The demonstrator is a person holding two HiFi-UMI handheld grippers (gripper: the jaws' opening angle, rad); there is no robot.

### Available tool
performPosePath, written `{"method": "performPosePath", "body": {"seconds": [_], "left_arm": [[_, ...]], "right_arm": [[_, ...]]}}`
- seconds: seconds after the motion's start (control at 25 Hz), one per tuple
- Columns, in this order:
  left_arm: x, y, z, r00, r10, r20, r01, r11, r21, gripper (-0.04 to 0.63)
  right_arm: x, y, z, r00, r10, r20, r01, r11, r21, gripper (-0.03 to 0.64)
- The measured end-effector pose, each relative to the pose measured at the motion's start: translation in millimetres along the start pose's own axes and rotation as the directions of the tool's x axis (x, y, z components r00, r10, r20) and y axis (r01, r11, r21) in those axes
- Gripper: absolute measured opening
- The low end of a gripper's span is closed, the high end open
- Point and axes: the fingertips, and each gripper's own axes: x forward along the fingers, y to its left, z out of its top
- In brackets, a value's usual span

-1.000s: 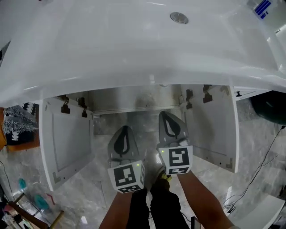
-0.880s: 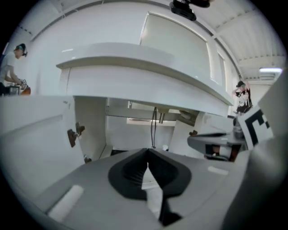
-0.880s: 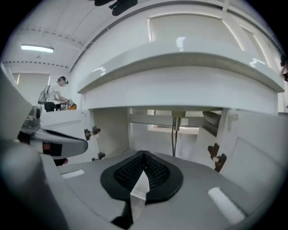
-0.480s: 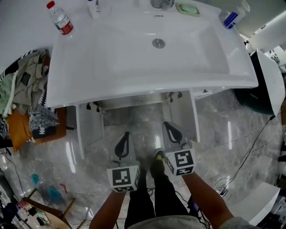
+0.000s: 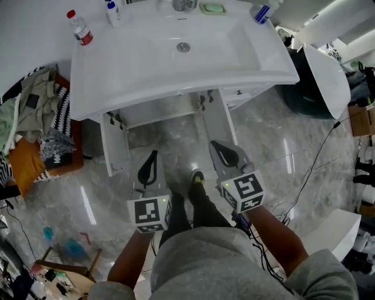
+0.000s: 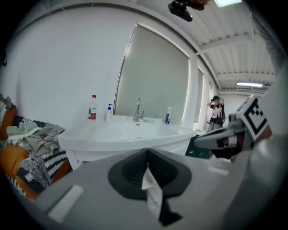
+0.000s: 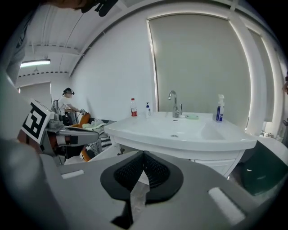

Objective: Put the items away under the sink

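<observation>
Both sets of jaws are pressed together with nothing in them: on the left gripper and the right gripper the black pads meet right at the tips. The two grippers are held side by side, pointing toward the sink, over the grey marble floor and either side of the person's legs. They're near the open cabinet under the sink but not touching it. The left door and right door are both swung out toward the person. The stuff to put away is all up on the sink, well apart from either gripper. A water bottle with a red cap stands at the back left corner. A small pump bottle is just beside it, toward the tap. A green soap dish lies along the back edge, right of the tap, and a blue spray bottle stands at the back right corner. To the left of the sink there's a pile of clothes.
</observation>
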Motion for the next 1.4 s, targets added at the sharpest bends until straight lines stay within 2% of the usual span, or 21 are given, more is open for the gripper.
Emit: {"method": "performPosePath", "body": {"seconds": [0.12, 0.4, 0.84, 1.04, 1.28, 1.4], "left_arm": [[-22, -4, 9, 1.0, -0.017, 0.002, 0.017, 1.0, -0.006, 0.012], [-71, -4, 29, 1.0, -0.002, 0.025, 0.003, 1.0, -0.026, 0.012], [-121, -22, 44, 0.996, 0.048, 0.073, -0.046, 0.999, -0.027, 0.012], [-154, -52, 42, 0.994, 0.07, 0.082, -0.069, 0.997, -0.018, 0.012], [-189, -105, 38, 0.992, 0.091, 0.093, -0.093, 0.996, 0.013, 0.012], [-201, -118, 38, 0.989, 0.12, 0.091, -0.12, 0.993, -0.007, 0.012]], "right_arm": [[-29, 6, 13, 1.0, -0.023, 0.002, 0.023, 0.999, -0.023, 0.0], [-83, 23, 44, 0.998, -0.032, 0.052, 0.034, 0.999, -0.035, 0.0], [-118, 53, 47, 0.994, 0.026, 0.106, -0.024, 1.0, -0.014, 0.0], [-146, 57, 41, 0.989, 0.079, 0.128, -0.072, 0.996, -0.054, 0.001], [-195, 43, 23, 0.983, 0.089, 0.16, -0.086, 0.996, -0.028, 0.002], [-211, 39, 17, 0.981, 0.1, 0.167, -0.097, 0.995, -0.023, 0.001]]}}
